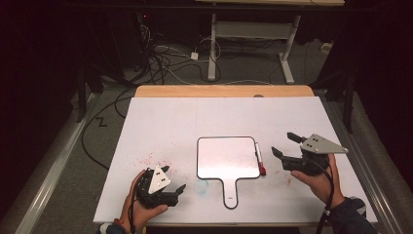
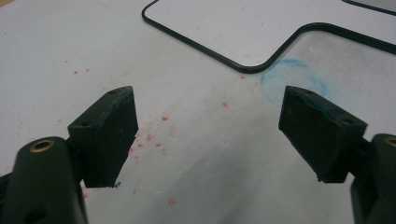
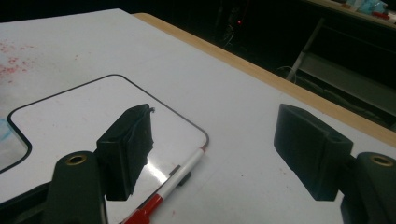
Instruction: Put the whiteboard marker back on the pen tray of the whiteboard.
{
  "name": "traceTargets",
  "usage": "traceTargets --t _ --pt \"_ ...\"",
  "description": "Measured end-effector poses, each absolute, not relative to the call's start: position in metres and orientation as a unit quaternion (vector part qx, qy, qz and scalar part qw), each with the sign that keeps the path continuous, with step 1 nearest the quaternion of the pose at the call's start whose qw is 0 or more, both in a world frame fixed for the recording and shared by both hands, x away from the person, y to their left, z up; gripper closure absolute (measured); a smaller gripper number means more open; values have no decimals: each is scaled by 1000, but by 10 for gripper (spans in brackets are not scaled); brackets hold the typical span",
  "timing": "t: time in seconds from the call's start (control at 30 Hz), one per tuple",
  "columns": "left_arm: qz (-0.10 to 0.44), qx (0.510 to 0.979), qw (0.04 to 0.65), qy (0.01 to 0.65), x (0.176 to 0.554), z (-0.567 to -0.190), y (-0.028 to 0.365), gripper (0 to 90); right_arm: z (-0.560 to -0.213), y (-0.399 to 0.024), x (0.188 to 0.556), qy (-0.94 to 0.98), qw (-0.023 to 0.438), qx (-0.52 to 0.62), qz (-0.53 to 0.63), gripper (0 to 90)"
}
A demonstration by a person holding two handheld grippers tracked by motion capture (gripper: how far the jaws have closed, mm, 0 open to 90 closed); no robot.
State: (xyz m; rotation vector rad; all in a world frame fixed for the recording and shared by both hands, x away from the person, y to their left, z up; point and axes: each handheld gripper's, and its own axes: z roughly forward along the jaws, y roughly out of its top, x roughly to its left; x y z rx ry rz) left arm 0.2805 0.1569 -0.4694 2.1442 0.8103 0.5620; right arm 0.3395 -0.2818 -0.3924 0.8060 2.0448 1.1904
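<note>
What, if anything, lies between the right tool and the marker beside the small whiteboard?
Nothing visible does. The right tool hangs open just right of the marker, with bare table between them. The whiteboard lies on the marker's far side, away from the tool.

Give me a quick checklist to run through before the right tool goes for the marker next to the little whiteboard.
1. Right tool open: ok, jaws wide apart with nothing between them.
2. Marker reachable: ok, it lies flat along the right edge of the whiteboard, red cap toward the person.
3. Marker free of cover: ok, nothing lies on it.
4. Right tool lined up: not ok, the right gripper view shows the marker beside the left-hand jaw, not between the two.
5. Left tool out of the way: ok, open and near the table's front left, apart from the whiteboard.
6. Cap firmly seated: cannot tell.
</note>
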Motion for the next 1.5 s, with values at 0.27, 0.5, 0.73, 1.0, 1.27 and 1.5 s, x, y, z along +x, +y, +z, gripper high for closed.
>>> traceTargets --t 0.27,0.5,0.73,1.0,1.27,1.5 --pt "220 839 382 319 282 -470 157 187 -402 -292 323 781 320 292 449 280" --pt "222 840 381 317 285 -470 154 186 -413 -305 313 784 323 293 442 280" --pt "223 843 373 316 286 -472 152 186 -423 -322 305 773 327 321 439 256" --pt "229 842 371 319 289 -471 152 186 -439 -335 297 774 323 343 423 218" --pt "229 840 371 322 291 -471 149 186 -457 -337 287 783 310 349 411 209" --pt "231 847 367 306 289 -471 144 186 -453 -339 284 779 313 348 418 214"
